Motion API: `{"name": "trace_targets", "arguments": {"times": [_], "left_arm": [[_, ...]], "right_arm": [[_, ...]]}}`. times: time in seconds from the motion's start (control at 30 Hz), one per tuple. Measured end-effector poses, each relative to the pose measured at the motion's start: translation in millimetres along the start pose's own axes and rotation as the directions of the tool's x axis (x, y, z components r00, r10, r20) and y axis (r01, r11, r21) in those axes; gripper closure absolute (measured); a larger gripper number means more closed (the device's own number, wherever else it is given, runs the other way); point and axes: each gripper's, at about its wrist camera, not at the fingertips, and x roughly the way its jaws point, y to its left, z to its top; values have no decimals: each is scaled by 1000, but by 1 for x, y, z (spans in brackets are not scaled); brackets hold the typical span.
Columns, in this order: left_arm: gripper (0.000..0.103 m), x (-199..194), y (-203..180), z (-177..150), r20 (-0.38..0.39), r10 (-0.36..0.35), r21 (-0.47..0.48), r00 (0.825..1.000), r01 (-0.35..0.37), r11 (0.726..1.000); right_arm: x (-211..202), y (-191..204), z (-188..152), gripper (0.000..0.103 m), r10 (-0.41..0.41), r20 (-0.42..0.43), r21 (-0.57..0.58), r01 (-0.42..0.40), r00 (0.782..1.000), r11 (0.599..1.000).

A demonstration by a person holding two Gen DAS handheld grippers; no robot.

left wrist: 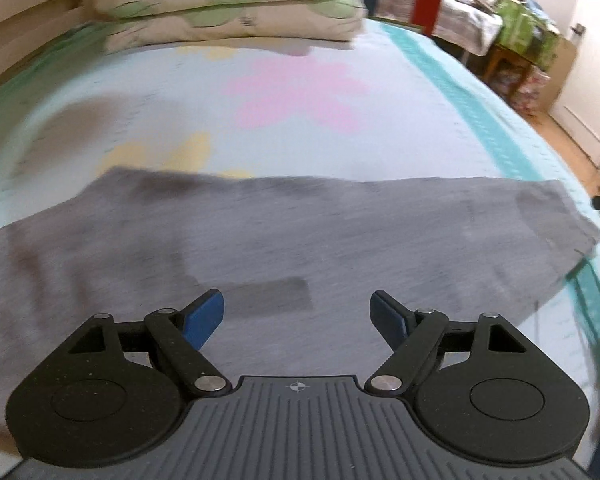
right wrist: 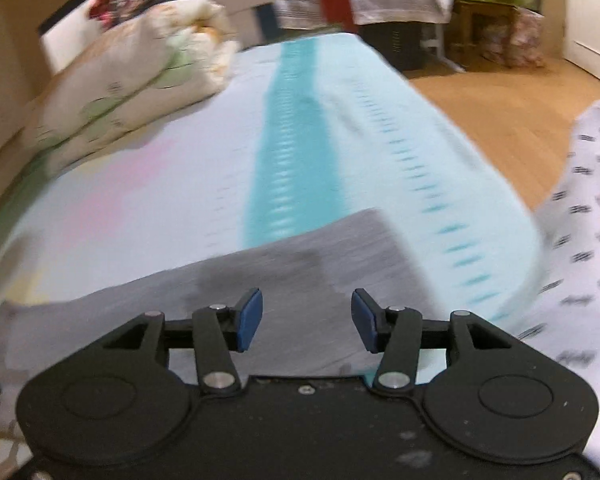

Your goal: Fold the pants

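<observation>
Grey pants (left wrist: 284,236) lie flat across the near part of the bed, stretching left to right in the left wrist view. My left gripper (left wrist: 298,312) is open and empty, hovering just above the middle of the pants. In the right wrist view the pants (right wrist: 284,280) show as a grey band with one end near the bed's right side. My right gripper (right wrist: 307,316) is open and empty over that end. Both views are blurred by motion.
The bed has a light blue sheet (left wrist: 300,120) with pink and yellow patches and a teal stripe (right wrist: 296,140). Stacked folded bedding (left wrist: 228,12) lies at the far end. A wooden floor (right wrist: 500,112) and my white patterned trouser leg (right wrist: 580,220) are at the right.
</observation>
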Motion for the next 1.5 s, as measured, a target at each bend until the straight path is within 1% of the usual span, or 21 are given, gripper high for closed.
{"name": "trace_targets", "arguments": {"times": [0.13,0.17,0.23,0.3,0.37,0.43,0.47,0.53,0.63,0.67,0.7,0.73,0.77,0.83,0.9,1.07,1.23,1.3,1.4,1.43,1.5], "left_arm": [[23,16,-36,8,-14,-54,48,998,54,997],[23,19,-44,9,-17,-63,59,998,64,996],[23,24,-59,12,-25,-85,78,996,86,993],[23,28,-70,15,-28,-100,90,995,102,991],[23,33,-79,16,-32,-115,100,993,117,988],[23,37,-87,17,-37,-126,107,991,129,986],[23,37,-90,18,-39,-129,109,991,133,985],[23,40,-98,20,-44,-138,113,989,142,983],[23,46,-111,23,-49,-149,121,988,154,981],[23,47,-114,24,-51,-152,124,987,158,980],[23,48,-118,26,-52,-157,129,986,162,978],[23,50,-122,27,-52,-161,135,986,166,977],[23,52,-127,28,-53,-164,142,985,170,975],[23,56,-135,31,-55,-169,153,984,176,973],[23,61,-141,34,-54,-171,159,984,177,971],[23,81,-153,49,-44,-155,159,987,160,974],[23,110,-157,72,-22,-89,135,996,91,987],[23,124,-157,79,-32,-69,121,997,72,990],[23,147,-155,85,-70,-15,99,997,22,995],[15,153,-152,85,-83,-11,93,997,19,995],[8,159,-153,85,-75,0,110,997,8,994]], "right_arm": [[29,-27,12,47,-52,-55,-34,50,997,998],[34,-32,12,46,-49,-71,-44,46,996,998],[46,-40,16,41,-38,-109,-63,32,993,998],[57,-42,16,40,-39,-140,-84,28,989,996],[64,-44,17,39,-9,-176,-71,-4,984,997],[70,-43,17,31,10,-205,-68,-25,979,997],[72,-43,18,29,18,-217,-70,-34,976,997],[79,-44,20,18,46,-235,-72,-64,971,995],[86,-45,20,15,73,-247,-71,-94,966,993],[86,-46,21,16,84,-246,-66,-103,966,993],[86,-49,22,27,96,-241,-53,-111,966,992],[86,-54,22,50,110,-229,-29,-120,967,992],[83,-58,23,61,124,-222,2,-127,967,992],[82,-71,24,84,184,-220,87,-168,958,982],[82,-74,23,88,206,-212,111,-186,955,976],[74,-55,19,90,189,-159,1,-192,969,981],[64,-62,20,91,251,-93,32,-249,963,968],[61,-63,20,91,256,-76,36,-254,964,967],[60,-63,20,91,259,-63,36,-257,964,966],[59,-63,20,91,261,-57,38,-259,964,965],[57,-64,19,91,265,-46,43,-263,963,964]]}}
